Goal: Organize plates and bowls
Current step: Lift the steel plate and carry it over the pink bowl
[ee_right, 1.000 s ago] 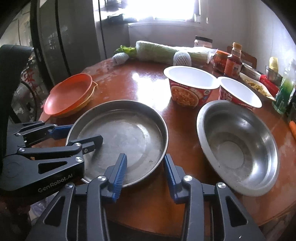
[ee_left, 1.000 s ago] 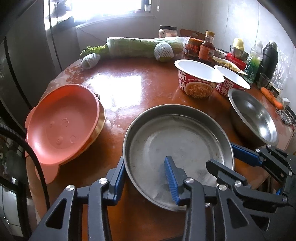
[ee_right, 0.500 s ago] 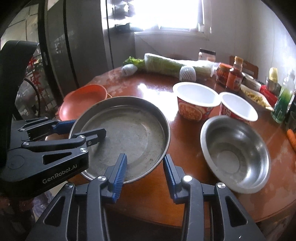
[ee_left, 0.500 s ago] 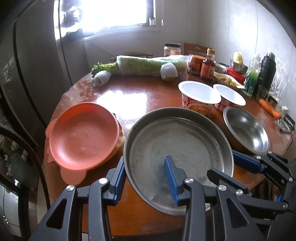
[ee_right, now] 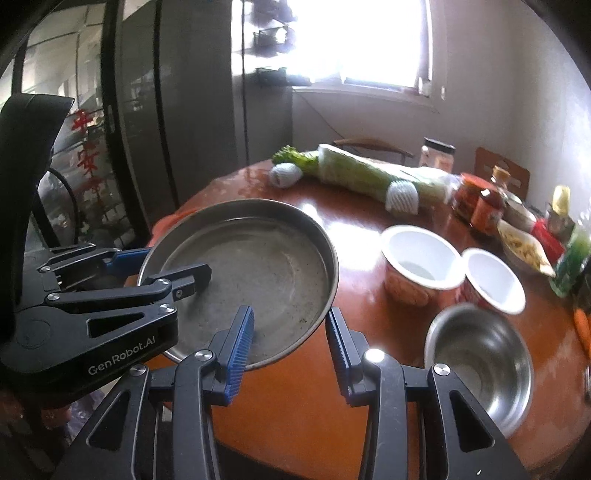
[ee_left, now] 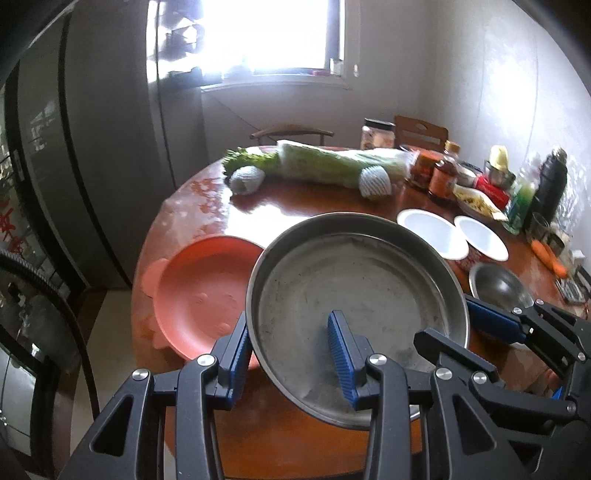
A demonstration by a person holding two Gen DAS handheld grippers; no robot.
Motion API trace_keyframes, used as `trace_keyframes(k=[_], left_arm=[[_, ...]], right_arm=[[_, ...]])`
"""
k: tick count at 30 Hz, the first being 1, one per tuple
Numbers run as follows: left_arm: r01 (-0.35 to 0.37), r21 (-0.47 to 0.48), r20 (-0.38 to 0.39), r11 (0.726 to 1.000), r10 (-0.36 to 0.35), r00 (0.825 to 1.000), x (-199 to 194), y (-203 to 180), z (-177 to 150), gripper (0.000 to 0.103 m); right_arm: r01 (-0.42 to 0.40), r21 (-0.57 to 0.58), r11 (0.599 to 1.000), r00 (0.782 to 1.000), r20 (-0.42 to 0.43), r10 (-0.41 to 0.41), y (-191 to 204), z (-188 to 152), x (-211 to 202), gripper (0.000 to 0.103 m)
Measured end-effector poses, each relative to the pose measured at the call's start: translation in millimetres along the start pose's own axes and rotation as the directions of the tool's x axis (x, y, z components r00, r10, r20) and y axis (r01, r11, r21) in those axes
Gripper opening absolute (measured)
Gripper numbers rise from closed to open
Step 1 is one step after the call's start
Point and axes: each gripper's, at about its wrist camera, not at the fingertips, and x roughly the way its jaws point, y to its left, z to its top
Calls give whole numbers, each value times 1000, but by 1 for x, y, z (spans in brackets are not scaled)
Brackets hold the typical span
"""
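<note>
Round reddish-brown table (ee_left: 325, 206) under a bright window (ee_left: 280, 33), grey fridge (ee_left: 92, 147) at the left, cabbage (ee_left: 332, 162) and bottles along the far edge. Your steel pan (ee_left: 354, 291) hangs clear above the tabletop, tilted slightly. Your left gripper (ee_left: 288, 339) pinches its near rim: one pad inside the pan, one outside against the wall. Your right gripper (ee_right: 290, 343) clamps the rim on the other side likewise, inner pad over the pan floor. Orange plate (ee_left: 199, 295) lies on the table just left of and below the pan; small steel bowl (ee_right: 480, 358) and two paper cups (ee_right: 421, 258) lie to its right.
</note>
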Motion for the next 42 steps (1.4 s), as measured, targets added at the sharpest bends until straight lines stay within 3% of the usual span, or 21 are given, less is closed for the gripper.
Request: trace_keyframes(k=[8, 23, 29, 42], left_arm=[[-46, -40, 57, 998, 48, 997, -9, 34, 17, 41], [-101, -76, 96, 992, 109, 989, -16, 87, 41, 41], [-101, -98, 69, 990, 108, 992, 4, 101, 44, 41], [-88, -83, -11, 993, 88, 996, 54, 95, 33, 41]], right_arm=[[-25, -74, 997, 999, 46, 28, 26, 34, 10, 42], [-78, -153, 985, 992, 88, 93, 62, 80, 34, 42], [-99, -168, 981, 991, 71, 112, 69, 88, 52, 42], [-120, -101, 988, 993, -7, 120, 55, 71, 94, 42]])
